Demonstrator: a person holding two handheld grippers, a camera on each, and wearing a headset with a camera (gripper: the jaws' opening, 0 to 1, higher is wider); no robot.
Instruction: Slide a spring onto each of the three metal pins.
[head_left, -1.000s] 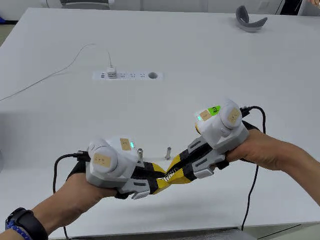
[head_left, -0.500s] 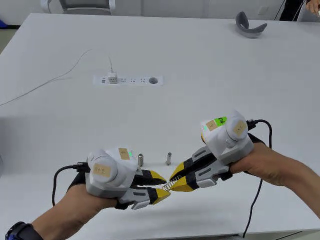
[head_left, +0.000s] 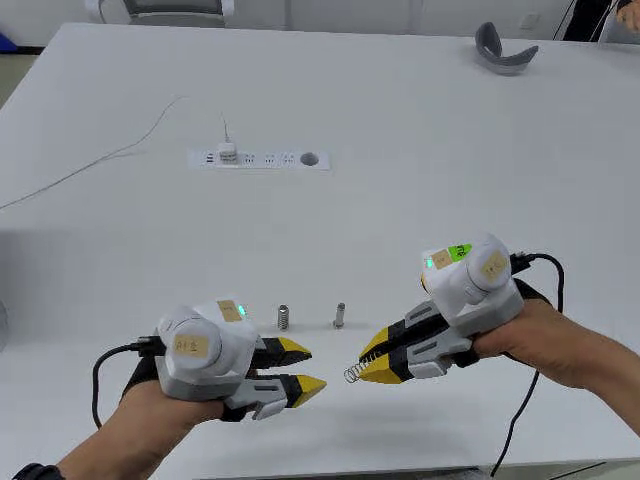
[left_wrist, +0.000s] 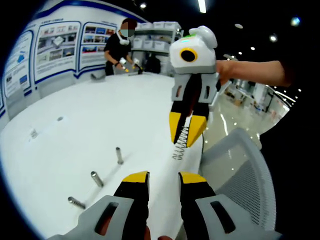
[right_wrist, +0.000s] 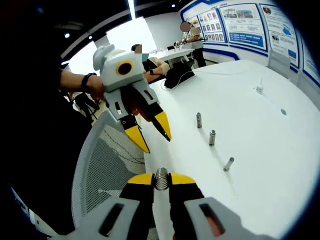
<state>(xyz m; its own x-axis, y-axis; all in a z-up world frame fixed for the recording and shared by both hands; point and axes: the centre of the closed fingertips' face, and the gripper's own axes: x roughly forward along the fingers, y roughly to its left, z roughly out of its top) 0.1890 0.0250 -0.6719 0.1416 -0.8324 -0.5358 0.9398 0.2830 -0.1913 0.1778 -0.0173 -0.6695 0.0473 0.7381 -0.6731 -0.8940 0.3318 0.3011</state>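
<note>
Three pins (right_wrist: 212, 137) stand in a row on the bench (head_left: 400, 150). The right gripper (head_left: 365, 365) pinches one spring (head_left: 352, 374) near them. The left gripper (head_left: 316, 368) is spread apart, holding nothing.

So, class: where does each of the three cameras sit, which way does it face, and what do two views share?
Head view: on the person's head, facing forward and down at the table; hands, left tongs and right tongs show.
Left gripper view: on the left tongs, facing along its open jaws at the right tongs.
Right gripper view: on the right tongs, facing the left tongs over its gripped spring.
Shared: both gripper views show the pins.
</note>
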